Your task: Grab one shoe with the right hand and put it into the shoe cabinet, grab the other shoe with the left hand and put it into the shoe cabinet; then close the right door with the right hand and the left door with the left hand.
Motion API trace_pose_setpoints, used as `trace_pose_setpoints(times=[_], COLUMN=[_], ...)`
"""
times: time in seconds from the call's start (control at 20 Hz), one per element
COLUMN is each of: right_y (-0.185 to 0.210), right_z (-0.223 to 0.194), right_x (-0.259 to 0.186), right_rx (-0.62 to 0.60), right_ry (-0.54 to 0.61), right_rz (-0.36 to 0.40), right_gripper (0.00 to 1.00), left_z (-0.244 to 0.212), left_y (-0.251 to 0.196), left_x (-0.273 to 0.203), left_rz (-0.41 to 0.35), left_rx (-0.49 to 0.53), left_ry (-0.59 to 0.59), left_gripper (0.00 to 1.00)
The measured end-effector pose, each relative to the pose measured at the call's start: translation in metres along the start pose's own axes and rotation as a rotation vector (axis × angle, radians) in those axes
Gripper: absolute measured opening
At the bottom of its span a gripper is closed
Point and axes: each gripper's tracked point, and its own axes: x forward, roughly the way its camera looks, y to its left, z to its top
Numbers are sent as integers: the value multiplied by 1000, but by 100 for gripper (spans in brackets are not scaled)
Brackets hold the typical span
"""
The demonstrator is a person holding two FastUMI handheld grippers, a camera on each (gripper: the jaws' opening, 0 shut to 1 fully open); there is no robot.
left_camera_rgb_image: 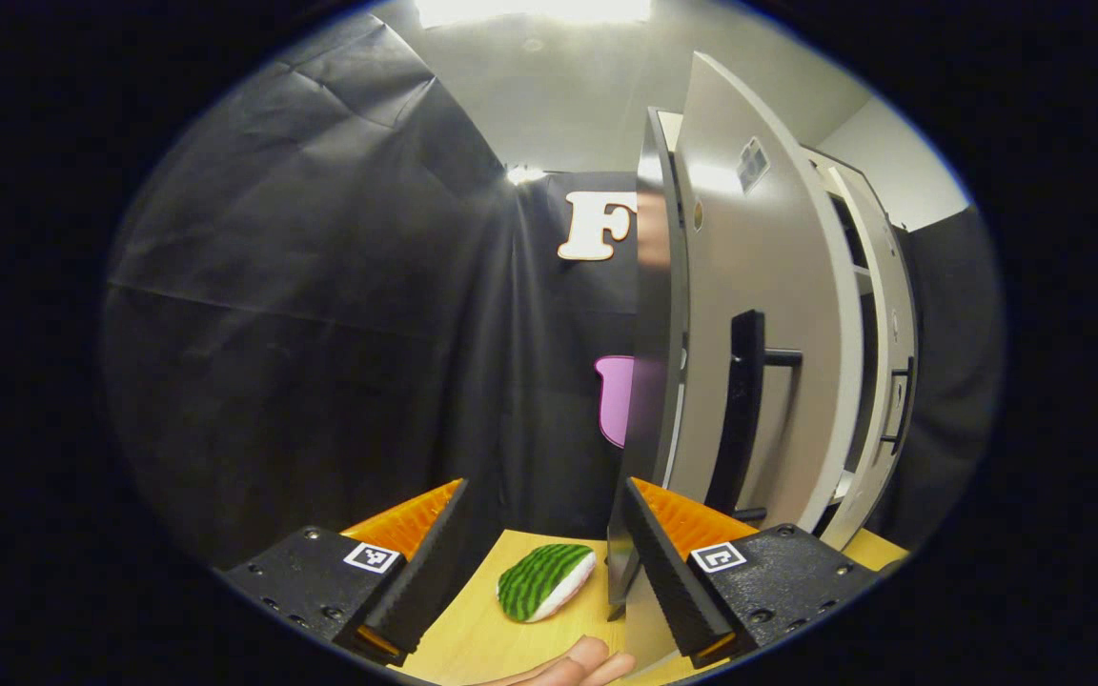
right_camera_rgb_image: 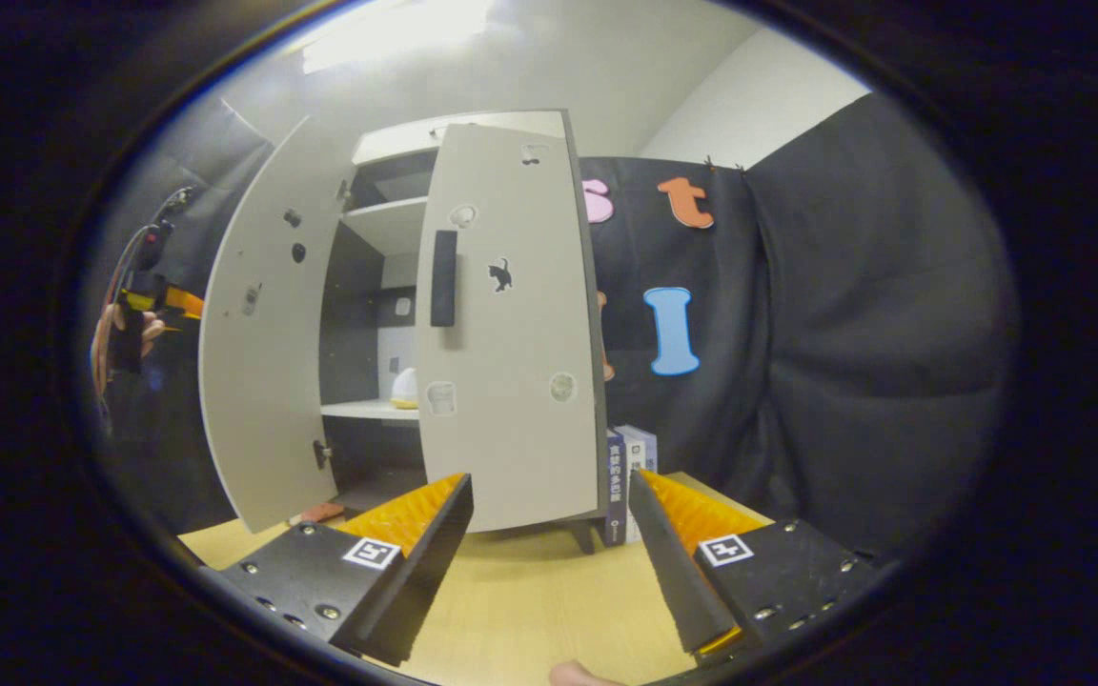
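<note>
In the right gripper view the shoe cabinet (right_camera_rgb_image: 458, 129) has its left door (right_camera_rgb_image: 258, 381) swung wide and its right door (right_camera_rgb_image: 511, 362) nearly shut. A white and yellow thing, perhaps a shoe (right_camera_rgb_image: 404, 389), rests on the middle shelf. My right gripper (right_camera_rgb_image: 551, 479) is open and holds nothing, a short way in front of the right door. In the left gripper view my left gripper (left_camera_rgb_image: 544, 491) is open and holds nothing. Its right finger (left_camera_rgb_image: 673, 543) is close to the free edge of the left door (left_camera_rgb_image: 759, 238), whose black handle (left_camera_rgb_image: 747, 410) faces me.
A green-striped, white-edged object (left_camera_rgb_image: 546, 581) lies on the wooden table (left_camera_rgb_image: 473, 638) between the left fingers. Upright books (right_camera_rgb_image: 630, 476) stand right of the cabinet. A hand holding the left gripper (right_camera_rgb_image: 134, 314) is behind the open left door. Black cloth walls surround the booth.
</note>
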Motion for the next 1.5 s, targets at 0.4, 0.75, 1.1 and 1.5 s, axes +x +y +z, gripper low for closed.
trace_pose_setpoints(times=[0.4, 0.75, 1.1, 1.5], right_y=[-8, -5, -7, -29], right_z=[16, 16, 18, 28], right_x=[-14, -16, -23, -36], right_rx=[51, -3, -34, -7], right_ry=[-40, -23, -17, -38], right_rz=[33, 37, 43, 5], right_gripper=[98, 98, 98, 98], left_z=[-7, -15, -19, -58], left_y=[-21, -79, -140, -240], left_x=[14, 11, 31, 65], left_rz=[-23, -140, -182, -261], left_rx=[-22, -98, -48, -133], left_ry=[60, 98, 111, 171], left_gripper=[87, 87, 92, 89])
